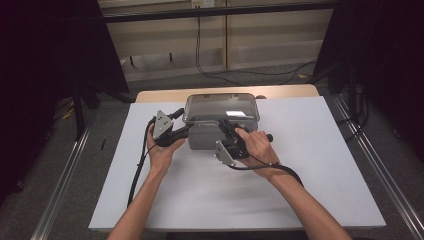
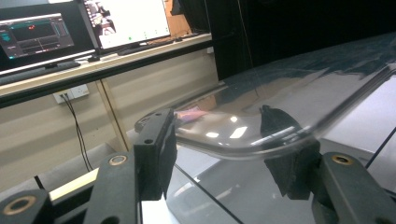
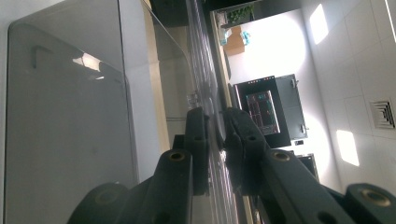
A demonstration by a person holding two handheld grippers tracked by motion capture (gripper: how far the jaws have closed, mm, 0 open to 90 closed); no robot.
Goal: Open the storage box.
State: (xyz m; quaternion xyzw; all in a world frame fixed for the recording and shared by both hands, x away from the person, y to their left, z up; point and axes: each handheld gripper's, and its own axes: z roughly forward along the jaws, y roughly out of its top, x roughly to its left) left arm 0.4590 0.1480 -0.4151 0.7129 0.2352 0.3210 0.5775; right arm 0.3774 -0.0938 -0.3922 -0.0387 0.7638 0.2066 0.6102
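Working on a grey container (image 1: pixel 220 134) that sits near the far middle of the white counter (image 1: pixel 310 165), the person holds both grippers against its front. The right gripper (image 3: pixel 215 140) is pressed together on the edge of the clear lid (image 3: pixel 205 70), the thin transparent rim pinched between its pads. The left gripper (image 2: pixel 217 149) stands partly spread around the lid's rounded corner (image 2: pixel 243 135); whether its pads press on the plastic cannot be told. In the high view the lid (image 1: pixel 220 107) appears to lie over the container, so the work looks early: one edge is gripped, and whether the lid is meant to come off or be seated cannot be judged here. The counter is a plain white sheet over a pale wooden top, set on a grey floor with metal rails at both sides, dark curtains left and right, and cables along a low beige wall behind.
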